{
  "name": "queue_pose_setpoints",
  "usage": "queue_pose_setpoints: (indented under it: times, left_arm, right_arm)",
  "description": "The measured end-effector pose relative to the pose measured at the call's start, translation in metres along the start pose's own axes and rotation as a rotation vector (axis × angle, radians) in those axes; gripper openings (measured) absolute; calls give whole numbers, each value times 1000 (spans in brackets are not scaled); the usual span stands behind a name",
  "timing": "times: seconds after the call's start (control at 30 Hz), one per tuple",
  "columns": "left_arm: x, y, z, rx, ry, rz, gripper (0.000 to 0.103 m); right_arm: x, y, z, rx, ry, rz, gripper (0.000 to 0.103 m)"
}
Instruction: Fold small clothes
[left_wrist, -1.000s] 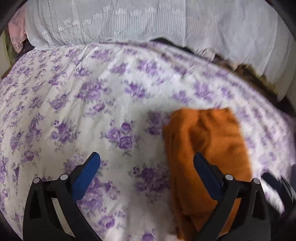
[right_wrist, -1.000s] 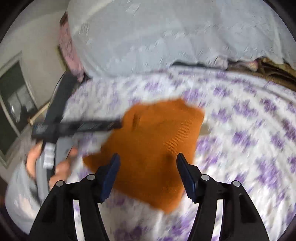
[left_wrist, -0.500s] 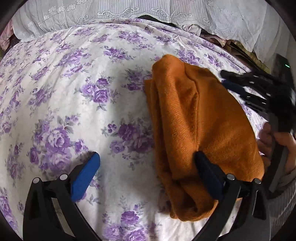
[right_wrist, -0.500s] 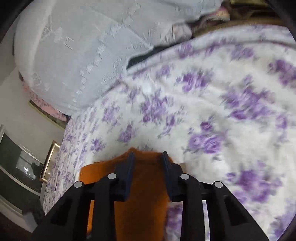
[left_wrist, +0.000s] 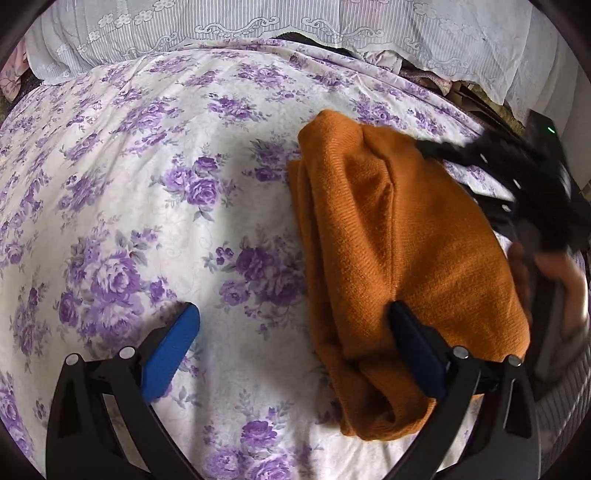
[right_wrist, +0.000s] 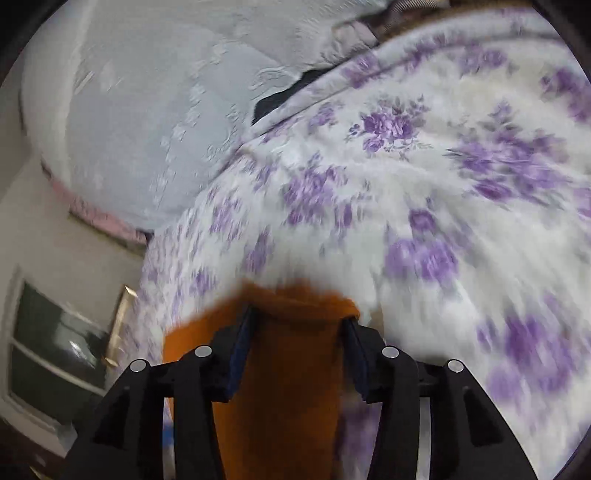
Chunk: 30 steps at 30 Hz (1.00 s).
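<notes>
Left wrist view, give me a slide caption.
Open left gripper hovers beside a folded orange garment on a floral bedsheet.

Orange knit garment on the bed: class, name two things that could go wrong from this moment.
1. The orange garment lies bunched in thick layers; pulling with the right gripper could undo the fold.
2. The left gripper is open with one finger on the garment, so the fabric may slide across the floral sheet unrestrained.
</notes>
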<state>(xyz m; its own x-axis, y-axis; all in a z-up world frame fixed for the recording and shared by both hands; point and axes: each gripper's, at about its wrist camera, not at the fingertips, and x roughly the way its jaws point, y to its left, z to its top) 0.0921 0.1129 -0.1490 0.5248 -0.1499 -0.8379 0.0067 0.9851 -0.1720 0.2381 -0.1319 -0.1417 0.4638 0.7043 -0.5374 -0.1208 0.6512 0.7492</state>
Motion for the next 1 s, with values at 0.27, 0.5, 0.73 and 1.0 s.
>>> queue_pose_setpoints:
  times: [0.27, 0.5, 0.73, 1.0]
  left_arm:
    - [0, 1, 0, -3, 1, -9, 99]
    - [-3, 1, -1, -9, -9, -10, 99]
    - [-13, -1, -7, -2, -23, 42, 99]
    - [-54, 3, -19, -46, -118, -53, 98]
  right_arm:
    - [-55, -23, 13, 83, -218, -7, 48]
    - [-74, 22, -34, -134, -108, 66, 63]
    - [-56, 19, -90, -194, 23, -42, 68]
    - [-115, 65, -118, -332, -143, 64, 72]
